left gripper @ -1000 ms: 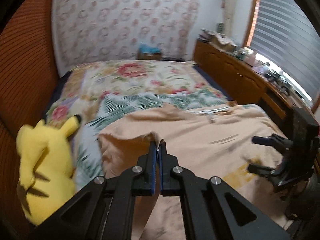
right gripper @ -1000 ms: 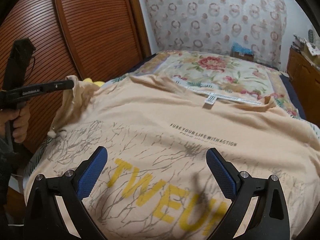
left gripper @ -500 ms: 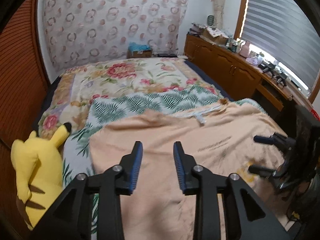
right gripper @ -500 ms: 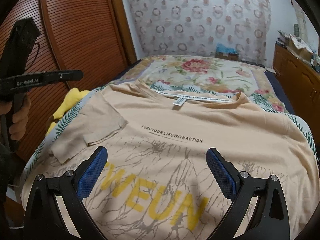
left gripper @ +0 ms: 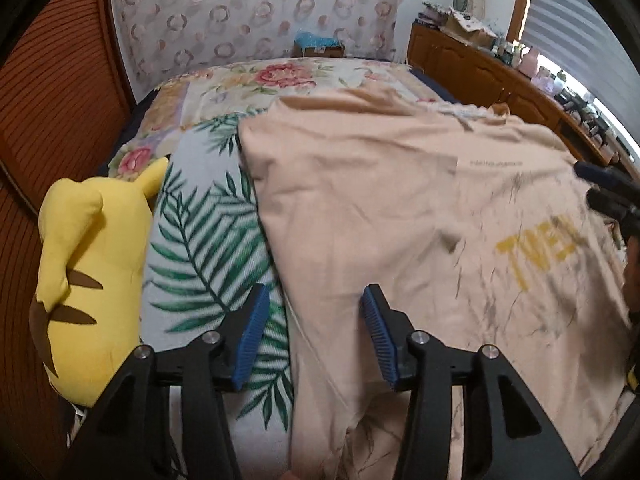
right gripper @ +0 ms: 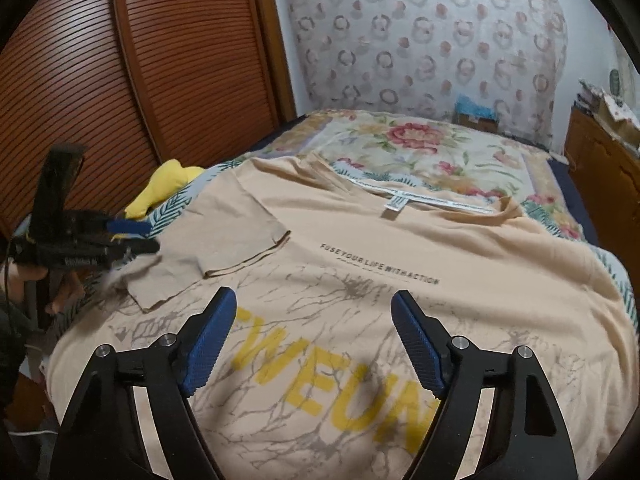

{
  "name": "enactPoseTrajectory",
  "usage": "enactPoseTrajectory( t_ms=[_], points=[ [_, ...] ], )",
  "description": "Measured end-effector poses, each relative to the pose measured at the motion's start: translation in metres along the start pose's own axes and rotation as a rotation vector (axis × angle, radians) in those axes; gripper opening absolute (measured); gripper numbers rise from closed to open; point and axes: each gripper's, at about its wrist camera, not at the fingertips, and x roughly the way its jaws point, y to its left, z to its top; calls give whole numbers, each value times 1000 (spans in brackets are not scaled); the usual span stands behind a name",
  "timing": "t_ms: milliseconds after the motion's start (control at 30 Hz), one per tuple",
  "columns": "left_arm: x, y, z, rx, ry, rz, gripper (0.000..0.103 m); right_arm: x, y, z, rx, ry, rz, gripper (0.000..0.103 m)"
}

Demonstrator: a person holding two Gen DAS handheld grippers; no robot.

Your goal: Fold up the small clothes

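Sleeve (right gripper: 236, 240) lies folded across the peach T-shirt (right gripper: 460, 248). Left tongs (left gripper: 312, 330) have just been opening, right tongs (right gripper: 310, 340) narrowing, both empty. Snagging cloth while withdrawing could undo that fold.

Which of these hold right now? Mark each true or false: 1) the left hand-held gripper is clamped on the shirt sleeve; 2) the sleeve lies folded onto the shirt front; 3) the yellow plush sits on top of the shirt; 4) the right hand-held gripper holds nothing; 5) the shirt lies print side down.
1) False: the left hand-held gripper has just been opening, and its pads press on nothing.
2) True: the sleeve lies over the peach T-shirt.
3) False: the yellow plush lies beside it on the bedspread.
4) True: the right hand-held gripper is open above the print.
5) False: the lettering faces up.
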Motion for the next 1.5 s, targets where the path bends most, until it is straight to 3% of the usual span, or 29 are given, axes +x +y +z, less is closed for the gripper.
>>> enactPoseTrajectory(
  t_ms=[400, 767, 933, 1167, 1367, 1500],
  points=[
    [-4, 3, -12, 10, -88, 2, 51, -61, -42, -29, 48, -69, -142, 82],
    [-5, 4, -11, 9, -88, 10, 53, -130, -139, -83, 157, -41, -395, 79],
    [-5, 3, -9, 5, -88, 17, 54, -144, -184, -107, 233, 2, -453, 78],
    [-4, 5, -7, 1, -86, 10, 55, -138, -225, -129, 325, 61, -437, 66],
    [-3, 3, -8, 3, -87, 13, 55, -138, -228, -132, 344, 83, -405, 53],
    [-3, 3, -7, -6, -86, 15, 58, -139, -227, -131, 333, 80, -392, 33]
  ],
)
